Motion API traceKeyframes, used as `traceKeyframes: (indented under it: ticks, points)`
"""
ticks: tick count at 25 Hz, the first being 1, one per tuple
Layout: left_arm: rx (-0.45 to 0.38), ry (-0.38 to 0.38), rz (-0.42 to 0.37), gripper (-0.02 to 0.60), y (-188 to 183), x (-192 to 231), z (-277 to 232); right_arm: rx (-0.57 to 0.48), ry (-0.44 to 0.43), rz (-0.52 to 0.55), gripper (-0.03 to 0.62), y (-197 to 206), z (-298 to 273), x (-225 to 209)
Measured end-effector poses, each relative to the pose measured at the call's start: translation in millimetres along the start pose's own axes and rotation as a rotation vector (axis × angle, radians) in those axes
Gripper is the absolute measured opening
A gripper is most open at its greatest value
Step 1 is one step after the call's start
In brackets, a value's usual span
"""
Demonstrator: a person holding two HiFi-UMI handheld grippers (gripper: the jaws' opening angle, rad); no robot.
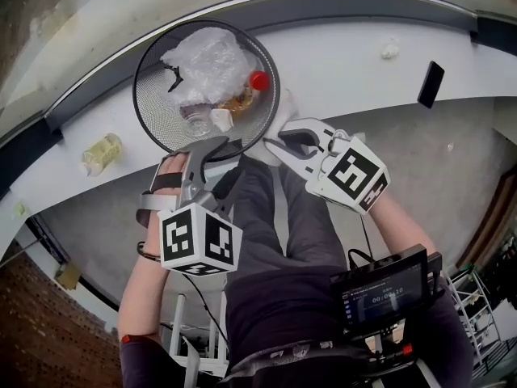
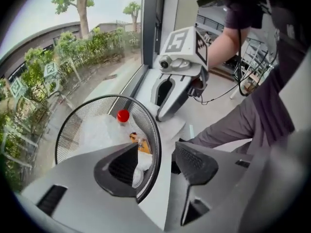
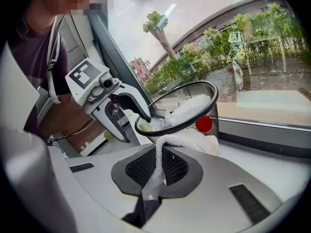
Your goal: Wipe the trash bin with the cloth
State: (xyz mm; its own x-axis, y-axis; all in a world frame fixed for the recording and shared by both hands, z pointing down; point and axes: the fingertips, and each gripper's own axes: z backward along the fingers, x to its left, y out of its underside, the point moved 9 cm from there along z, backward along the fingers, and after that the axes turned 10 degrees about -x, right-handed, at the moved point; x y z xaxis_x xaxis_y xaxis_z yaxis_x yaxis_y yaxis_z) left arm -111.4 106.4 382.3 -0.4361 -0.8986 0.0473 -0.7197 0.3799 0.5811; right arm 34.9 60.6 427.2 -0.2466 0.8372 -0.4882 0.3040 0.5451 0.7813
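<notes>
One mesh trash bin [image 1: 149, 103] full of rubbish sits on the counter [image 1: 347, 63], left tongs [image 2: 156, 149] wide open astride the bin's near rim, not pinching, probably to steady it, right tongs [image 3: 158, 152] clamped on the one white cloth [image 3: 189, 142] against the bin's outer wall, ready to wipe.

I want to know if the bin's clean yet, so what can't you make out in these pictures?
Trash bin outer wall: the head view looks down into it; the gripper views show only part.
Bin floor: covered by the plastic bag and rubbish in every view.
Cloth: lower end hidden between the fingers of the right gripper, right gripper view.
Yellowish item on the ledge: too small to name, head view.
</notes>
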Motion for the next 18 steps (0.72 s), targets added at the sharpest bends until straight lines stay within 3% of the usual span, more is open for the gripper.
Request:
traceKeyframes:
  ticks: [4, 6, 8, 10, 18]
  points:
    - [0.173, -0.023, -0.206, 0.238, 25.5, 10.7, 5.3, -0.069, 0.07, -0.051, 0.021, -10.6, 21.6, -19.5]
    - [0.233, -0.015, -0.253, 0.238, 36.8, 12.3, -2.1, -0.117, 0.111, -0.06, 0.021, -21.9, 31.0, -30.9]
    - [0.226, -0.024, -0.254, 0.234, 37.7, 12.6, -7.9, -0.153, 0.159, -0.027, 0.021, -34.7, 38.6, -43.7]
    - [0.195, -0.035, -0.241, 0.148, 31.3, 10.7, -11.9, -0.2, 0.188, -0.038, 0.021, -44.4, 44.4, -55.4]
    - [0.118, -0.017, -0.112, 0.073, 2.3, 0.7, -18.4, -0.281, 0.165, -0.132, 0.02, -40.3, 41.5, -54.1]
